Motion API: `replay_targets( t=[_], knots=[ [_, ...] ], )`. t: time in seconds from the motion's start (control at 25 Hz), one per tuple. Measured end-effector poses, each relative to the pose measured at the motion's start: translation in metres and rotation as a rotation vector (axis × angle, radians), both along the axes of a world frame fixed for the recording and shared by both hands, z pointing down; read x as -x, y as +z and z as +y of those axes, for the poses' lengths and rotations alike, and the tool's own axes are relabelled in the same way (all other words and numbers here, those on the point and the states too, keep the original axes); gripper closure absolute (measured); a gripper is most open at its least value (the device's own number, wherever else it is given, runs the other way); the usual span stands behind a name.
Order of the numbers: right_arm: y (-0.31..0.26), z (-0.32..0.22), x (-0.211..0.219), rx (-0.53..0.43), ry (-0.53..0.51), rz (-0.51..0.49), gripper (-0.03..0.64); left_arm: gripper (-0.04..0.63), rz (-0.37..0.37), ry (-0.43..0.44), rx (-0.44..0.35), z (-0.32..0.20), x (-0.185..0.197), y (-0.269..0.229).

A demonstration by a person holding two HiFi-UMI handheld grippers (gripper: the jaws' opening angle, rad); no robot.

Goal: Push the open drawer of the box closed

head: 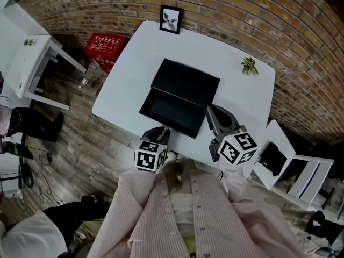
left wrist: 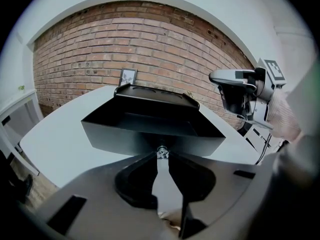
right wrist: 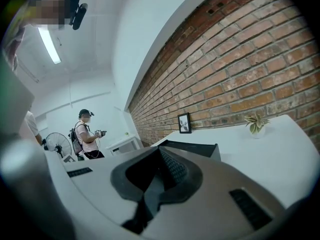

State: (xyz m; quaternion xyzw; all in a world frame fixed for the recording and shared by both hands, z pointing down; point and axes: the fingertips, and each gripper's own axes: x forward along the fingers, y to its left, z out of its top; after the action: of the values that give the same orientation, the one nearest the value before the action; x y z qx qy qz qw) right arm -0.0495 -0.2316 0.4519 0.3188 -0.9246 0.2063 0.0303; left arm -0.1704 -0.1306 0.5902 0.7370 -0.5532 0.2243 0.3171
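Observation:
A black box (head: 185, 82) lies on the white table (head: 129, 79), its drawer (head: 169, 112) pulled out toward me. In the left gripper view the drawer front (left wrist: 150, 134) fills the middle, with a small metal knob (left wrist: 161, 151) at its lower edge. My left gripper (left wrist: 161, 155) is shut on that knob; from the head view this gripper (head: 160, 131) sits at the drawer's near edge. My right gripper (head: 210, 110) hovers beside the drawer's right side with its jaws together and nothing in them. Its own view shows the box (right wrist: 197, 148) just beyond its tips (right wrist: 159, 150).
A framed picture (head: 171, 19) and a small plant (head: 249, 65) stand at the table's far edge by the brick wall. A red crate (head: 106, 47) and a white side table (head: 32, 63) are at the left, a white chair (head: 293, 168) at the right. A person (right wrist: 86, 134) stands far off.

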Motion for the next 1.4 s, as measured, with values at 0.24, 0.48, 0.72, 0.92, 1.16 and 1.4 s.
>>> replay_targets(
  t=[0.24,0.48,0.72,0.92,1.16,1.4],
  knots=[
    [-0.002,-0.002,-0.002,-0.006,0.011,-0.008,0.614,0.529,-0.005,0.005,-0.007,-0.005,-0.002,-0.003],
    [-0.004,-0.004,-0.007,-0.008,0.029,-0.011,0.614,0.529,-0.005,0.013,-0.006,-0.009,-0.004,-0.004],
    [-0.005,-0.006,-0.013,-0.009,0.055,-0.014,0.614,0.529,-0.017,0.024,-0.003,-0.013,-0.005,-0.003],
    [-0.006,-0.008,-0.017,-0.013,0.075,-0.015,0.614,0.529,-0.017,0.026,0.001,-0.019,-0.004,-0.001],
    [-0.004,-0.009,-0.024,-0.014,0.096,-0.007,0.614,0.529,-0.020,0.036,0.002,-0.027,-0.005,0.001],
    [-0.002,-0.013,-0.026,-0.010,0.111,-0.005,0.614,0.529,-0.024,0.049,0.006,-0.036,-0.007,0.001]
  ],
)
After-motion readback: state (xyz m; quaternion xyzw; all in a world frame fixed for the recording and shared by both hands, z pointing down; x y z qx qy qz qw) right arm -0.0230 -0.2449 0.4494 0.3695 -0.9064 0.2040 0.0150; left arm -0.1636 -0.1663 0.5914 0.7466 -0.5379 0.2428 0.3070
